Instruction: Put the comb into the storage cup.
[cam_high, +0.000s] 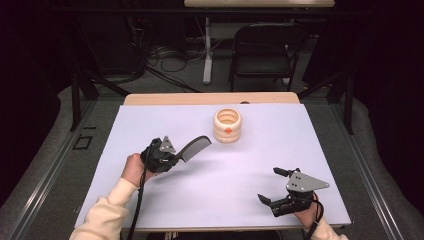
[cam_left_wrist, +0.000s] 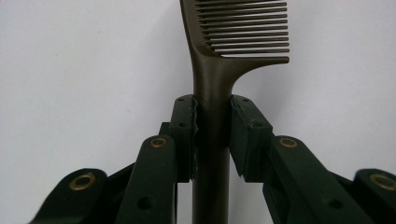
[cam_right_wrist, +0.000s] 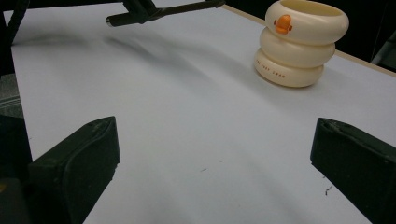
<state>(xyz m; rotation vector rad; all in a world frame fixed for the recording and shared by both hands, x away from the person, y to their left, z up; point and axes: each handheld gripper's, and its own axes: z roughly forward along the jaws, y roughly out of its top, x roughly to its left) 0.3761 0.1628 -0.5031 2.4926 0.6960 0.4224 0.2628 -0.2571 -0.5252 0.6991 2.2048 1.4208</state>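
While the left gripper (cam_high: 172, 156) sits at centre left of the high view, its jaws are clamped on the handle of a dark comb (cam_high: 195, 148), whose toothed end points up and right toward the cream ringed cup (cam_high: 227, 125). From the left gripper view the comb (cam_left_wrist: 215, 84) rises between the pads. At lower right of the high view, the right gripper (cam_high: 272, 186) rests with jaws wide apart, nothing between them, over the white table sheet (cam_high: 250, 150).
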